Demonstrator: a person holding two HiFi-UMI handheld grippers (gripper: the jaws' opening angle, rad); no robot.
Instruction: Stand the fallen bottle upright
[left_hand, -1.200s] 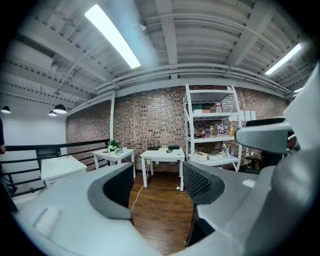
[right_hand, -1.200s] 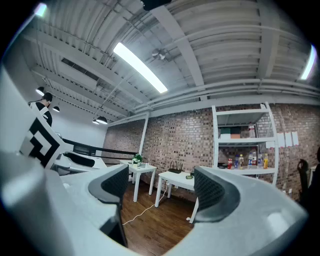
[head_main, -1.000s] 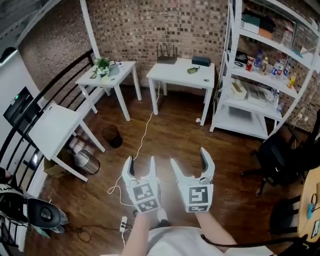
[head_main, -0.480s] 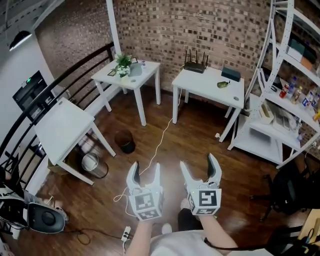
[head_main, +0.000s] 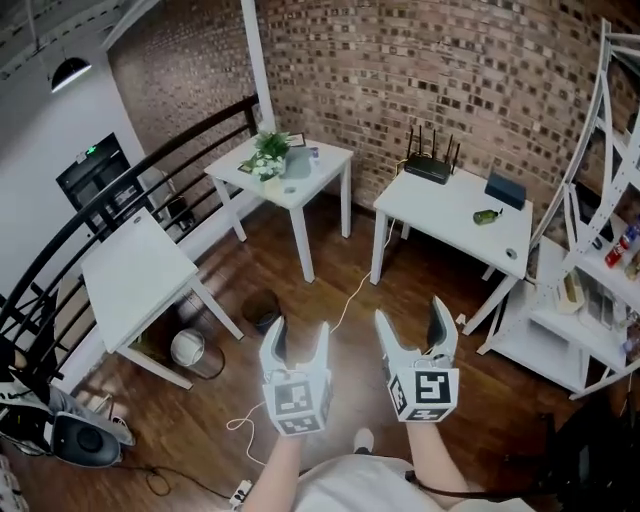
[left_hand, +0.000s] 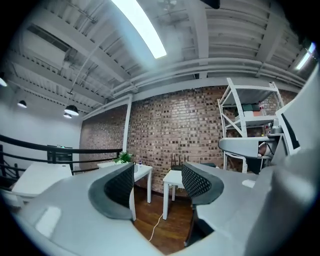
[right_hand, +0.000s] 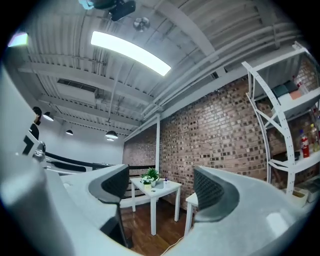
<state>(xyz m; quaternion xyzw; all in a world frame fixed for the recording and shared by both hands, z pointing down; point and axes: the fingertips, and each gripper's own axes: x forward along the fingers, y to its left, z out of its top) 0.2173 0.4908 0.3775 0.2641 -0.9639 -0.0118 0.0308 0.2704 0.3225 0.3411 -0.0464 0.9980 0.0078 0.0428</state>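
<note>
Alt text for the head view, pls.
Both open and empty, the left gripper and right gripper are held over a wood floor. Ahead by a brick wall, one white table bears a plant, another a router. Shelving at right.

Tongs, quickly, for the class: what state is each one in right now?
Left tongs: open, holding nothing.
Right tongs: open, holding nothing.

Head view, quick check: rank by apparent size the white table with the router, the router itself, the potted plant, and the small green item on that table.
1. White table
2. Router and potted plant: they look about alike, so unranked
3. Green item
</note>
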